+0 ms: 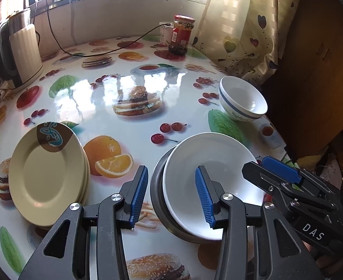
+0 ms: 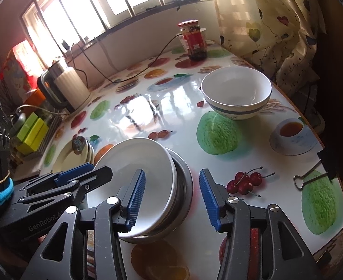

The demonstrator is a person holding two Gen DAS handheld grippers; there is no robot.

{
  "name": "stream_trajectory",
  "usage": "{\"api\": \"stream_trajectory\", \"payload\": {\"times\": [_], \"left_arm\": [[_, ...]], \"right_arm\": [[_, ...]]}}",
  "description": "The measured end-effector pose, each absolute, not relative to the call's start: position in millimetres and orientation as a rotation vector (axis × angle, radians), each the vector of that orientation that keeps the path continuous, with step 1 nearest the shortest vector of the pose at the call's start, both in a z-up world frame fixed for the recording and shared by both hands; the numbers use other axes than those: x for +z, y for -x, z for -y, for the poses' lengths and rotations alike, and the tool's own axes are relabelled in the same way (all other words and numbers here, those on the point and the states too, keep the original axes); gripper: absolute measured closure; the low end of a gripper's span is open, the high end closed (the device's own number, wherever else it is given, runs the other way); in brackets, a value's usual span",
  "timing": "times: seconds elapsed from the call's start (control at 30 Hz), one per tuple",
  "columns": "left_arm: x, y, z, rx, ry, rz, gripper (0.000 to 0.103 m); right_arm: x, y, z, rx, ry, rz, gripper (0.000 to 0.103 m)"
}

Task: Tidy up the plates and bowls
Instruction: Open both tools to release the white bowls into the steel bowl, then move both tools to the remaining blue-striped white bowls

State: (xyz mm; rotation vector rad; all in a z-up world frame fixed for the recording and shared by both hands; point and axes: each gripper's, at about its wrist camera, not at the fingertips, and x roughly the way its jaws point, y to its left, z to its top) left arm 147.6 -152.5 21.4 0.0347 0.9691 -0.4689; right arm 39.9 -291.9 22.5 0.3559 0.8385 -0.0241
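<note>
Hovering low over the near edge of the worktop (image 1: 129,121), your left gripper (image 1: 171,198) has its jaws spread apart with nothing between the pads; they straddle the left rim of the white shallow bowl (image 1: 215,163) without touching it, one blue pad outside and one over the bowl's inside. That white shallow bowl sits nested in a dark metal bowl (image 1: 158,200), tipped slightly so the metal rim shows along its left and near side. Your right gripper (image 2: 172,198) is also released, jaws wide; its left pad hangs over the bowl's inside and its right pad over bare worktop beside the metal bowl. In the left wrist view you can see the right gripper reaching in from the right, just beside the bowl's right rim.

To the left of the nested pair lies a stack of cream plates (image 1: 47,177), the top one carrying a brown and blue mark at its far edge. Further back on the right, near the worktop's edge, stands a white bowl with a blue band (image 1: 242,99), upright and well apart from the others.

At the far side of the worktop you have a jar with a red label (image 1: 181,35) near the curtain (image 1: 246,30), and a white electric kettle (image 1: 19,49) at the far left with a black cable running across behind it.
</note>
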Motion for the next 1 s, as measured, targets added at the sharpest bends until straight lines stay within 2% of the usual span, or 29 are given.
{"api": "stream_trajectory", "payload": {"times": [1.0], "left_arm": [[41.6,-194.0,217.5,-0.591,-0.064,-0.921,0.060]], "right_arm": [[42.2,-55.9,355.1,-0.196,-0.362,-0.770,0.051]]}}
